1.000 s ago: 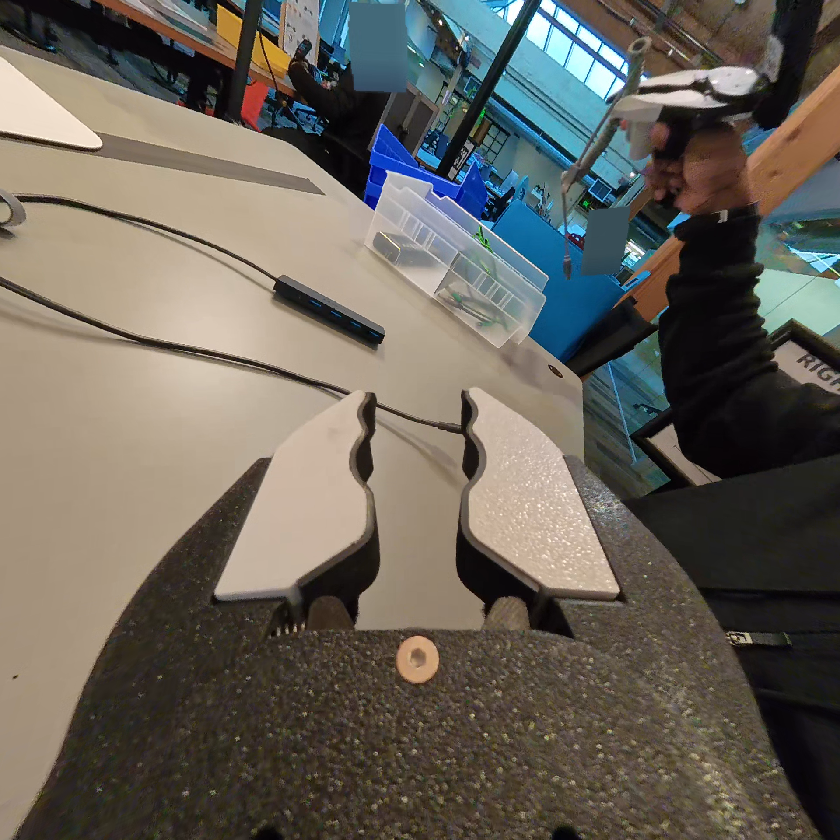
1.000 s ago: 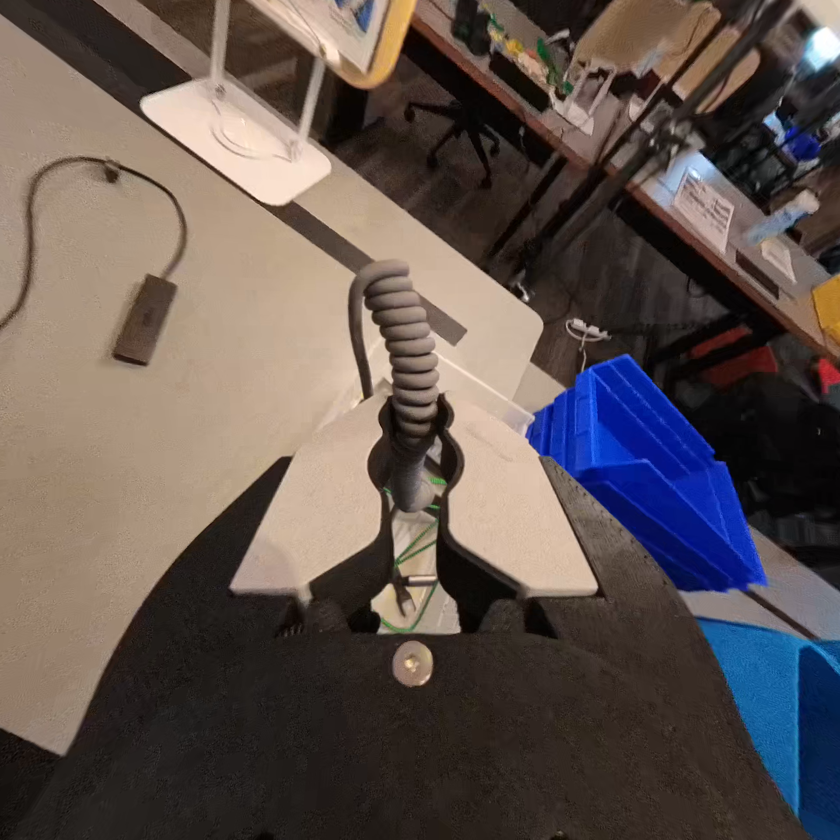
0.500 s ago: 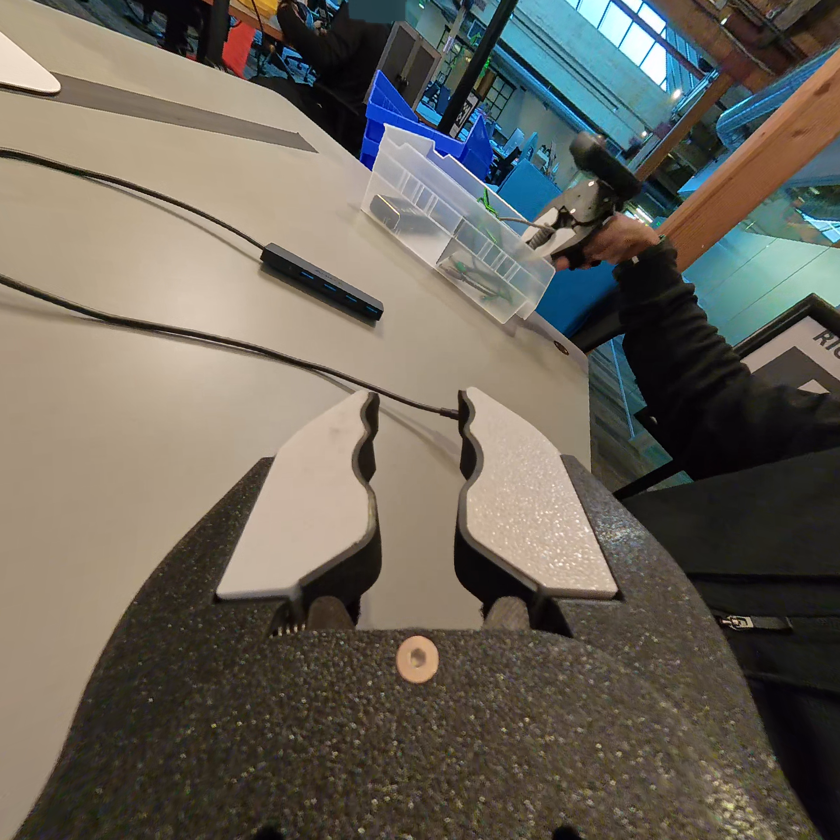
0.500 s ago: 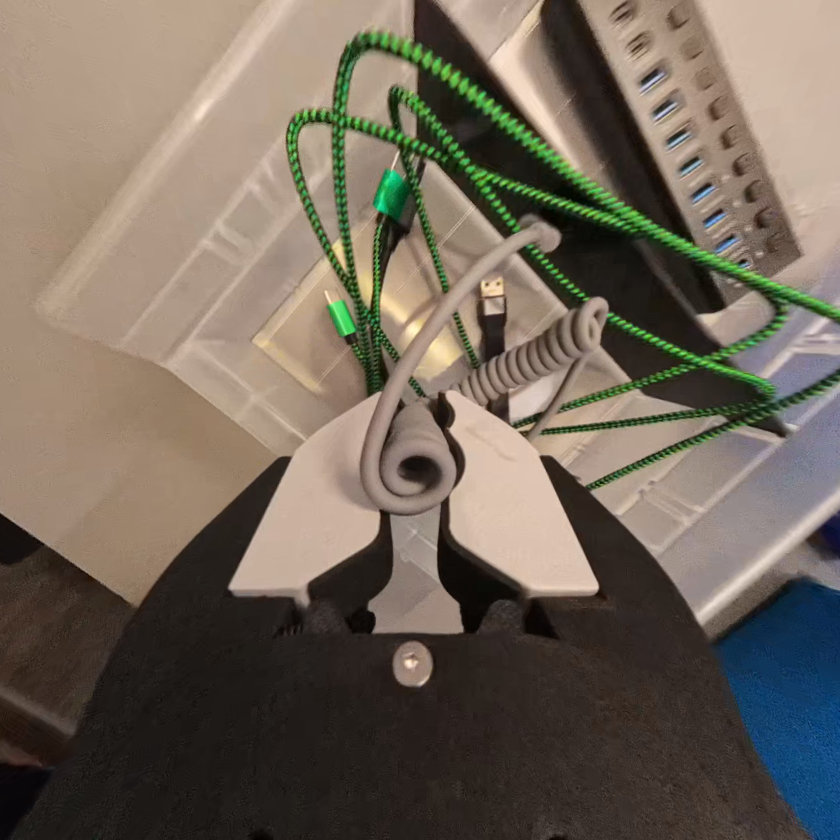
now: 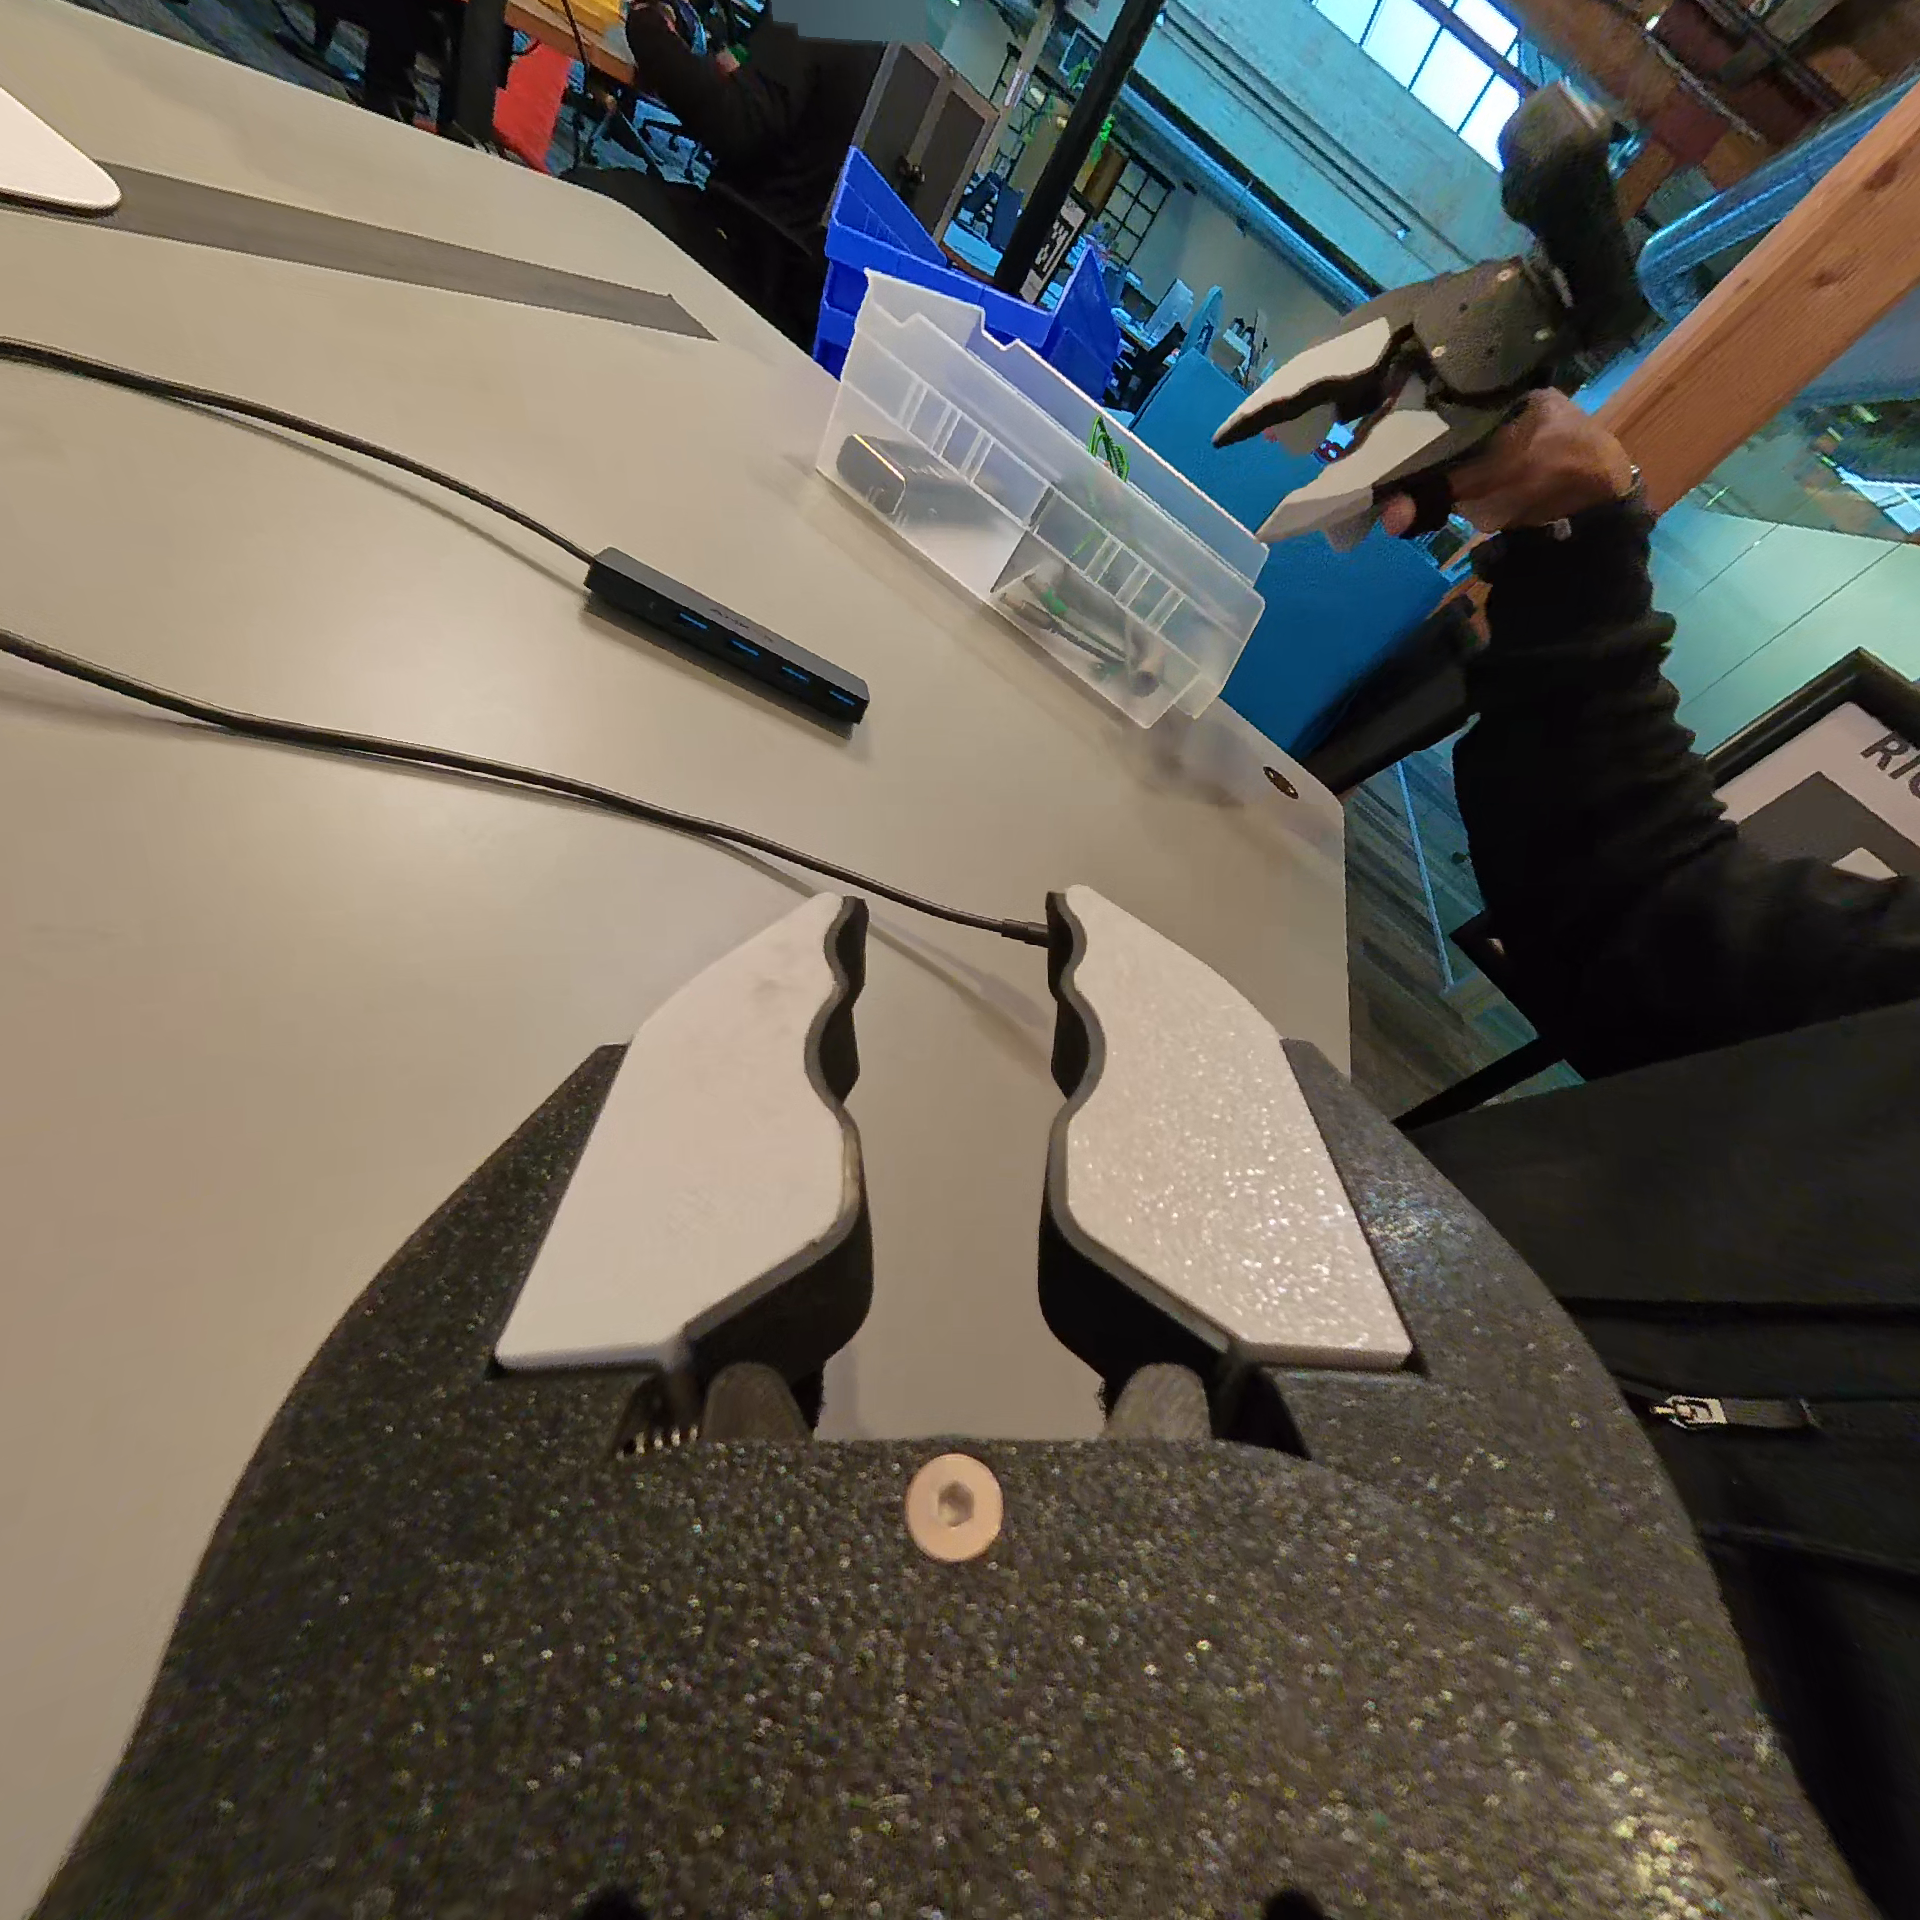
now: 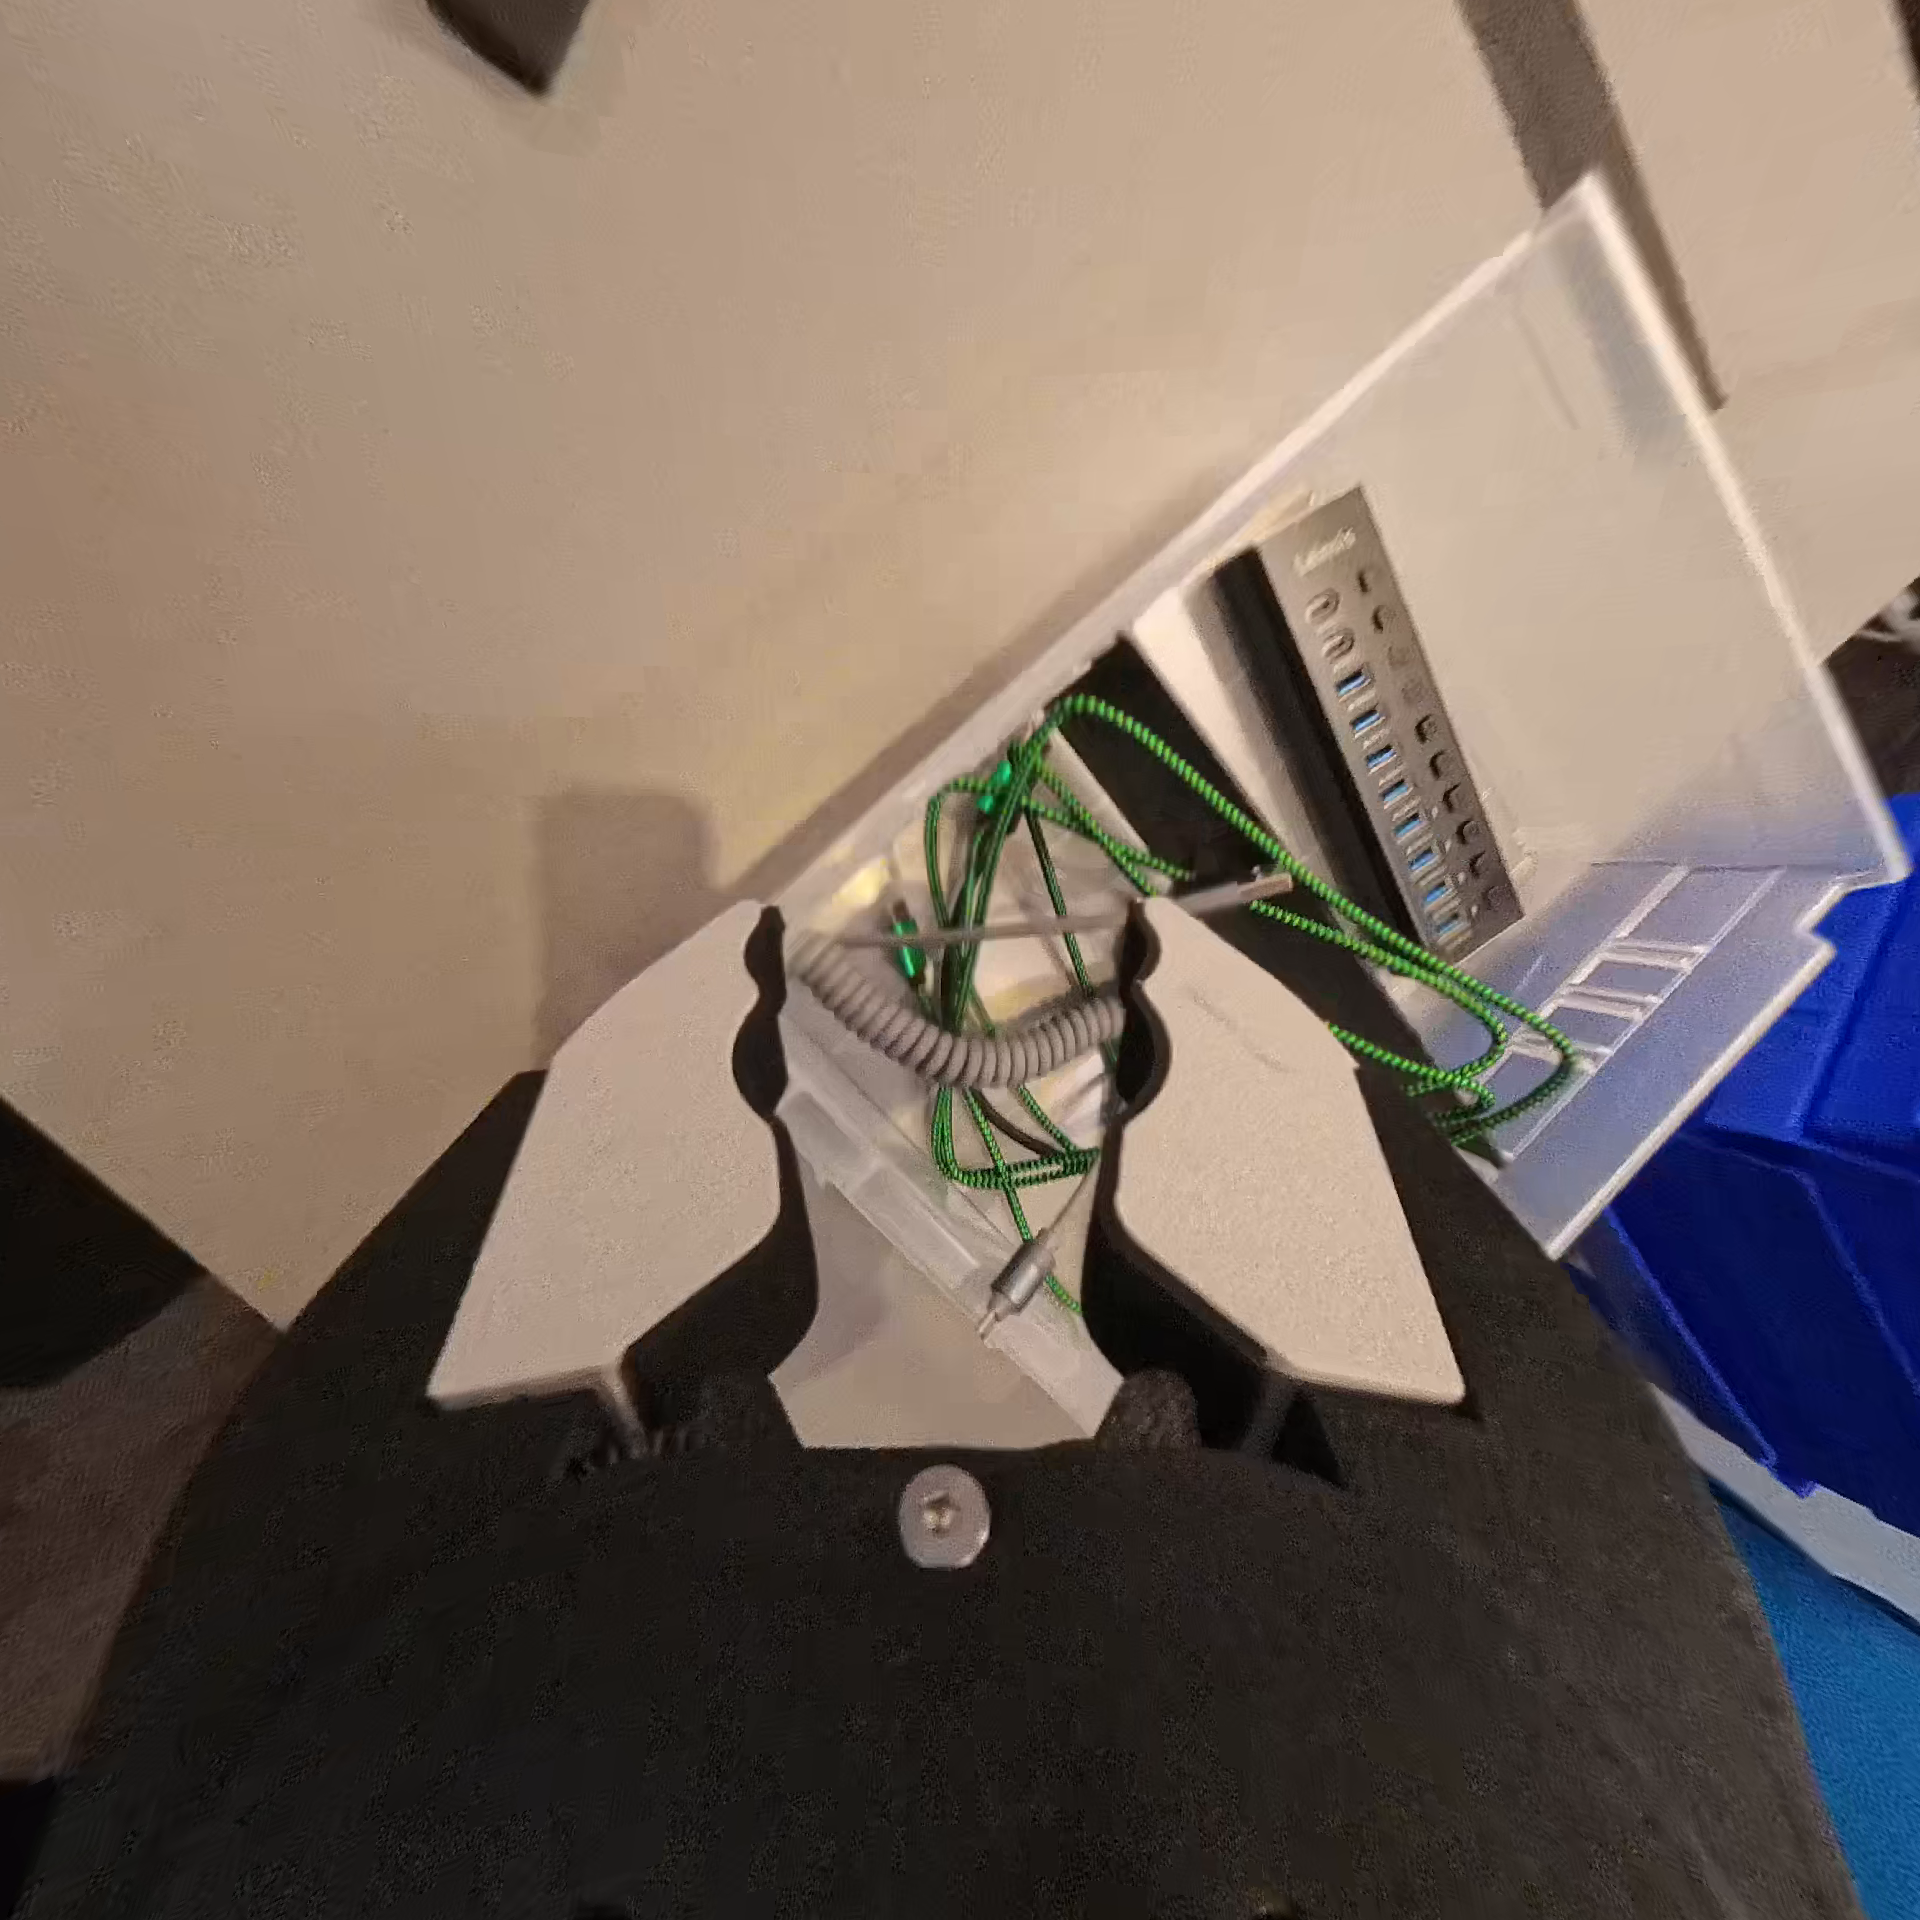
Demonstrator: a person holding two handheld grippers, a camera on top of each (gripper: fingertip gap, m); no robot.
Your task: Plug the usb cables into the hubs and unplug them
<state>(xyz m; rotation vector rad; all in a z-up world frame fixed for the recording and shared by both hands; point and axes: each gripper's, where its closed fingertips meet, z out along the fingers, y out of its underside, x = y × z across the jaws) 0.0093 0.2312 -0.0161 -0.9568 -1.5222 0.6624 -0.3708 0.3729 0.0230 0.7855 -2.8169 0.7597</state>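
Grey bench [image 5: 312, 1039] carries everything. Clear bin [image 6: 1683, 582] sits at its far edge, blue bins [image 5: 894, 249] just behind it. In the bin: a dark multi-port hub [image 6: 1403, 748] with blue ports, printed logo at its top end (writing not given), a green braided cable [image 6: 1351, 925], and a grey coiled cable [image 6: 956, 1039] with silver plugs lying loose. A slim black hub [image 5: 727, 639], four blue ports, lies on the bench near the bin. A framed sign [image 5: 1829, 790] stands beyond the bench, lettered. Right gripper [image 6: 951, 945] above the bin, fingers spread, nothing held. Left gripper [image 5: 951, 920] low over the bench, fingers spread, a thin black cable [image 5: 520, 774] passing at its tips.
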